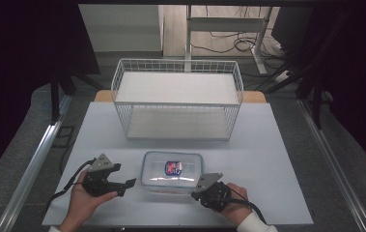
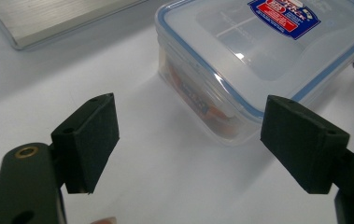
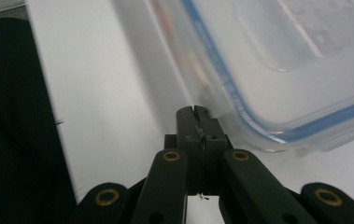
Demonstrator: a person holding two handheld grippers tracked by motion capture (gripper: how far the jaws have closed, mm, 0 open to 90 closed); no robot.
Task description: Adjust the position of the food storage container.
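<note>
A clear plastic container (image 1: 172, 169) with a blue-sealed lid and a red and blue label sits on the white table near its front edge. My left gripper (image 1: 124, 176) is held just left of it. In the left gripper view its jaws (image 2: 191, 126) stand wide open, nothing between them, facing a corner of the container (image 2: 258, 46). My right gripper (image 1: 197, 189) is at the container's front right corner. In the right gripper view its jaws (image 3: 198, 112) are shut together, tips against the lid's rim at the corner of the container (image 3: 282, 56). Something orange lies inside it.
A white wire basket shelf (image 1: 178, 102) with two levels stands at the back of the table (image 1: 267, 145). Its metal base (image 2: 48, 18) appears in the left gripper view. The table's front edge is close behind both hands.
</note>
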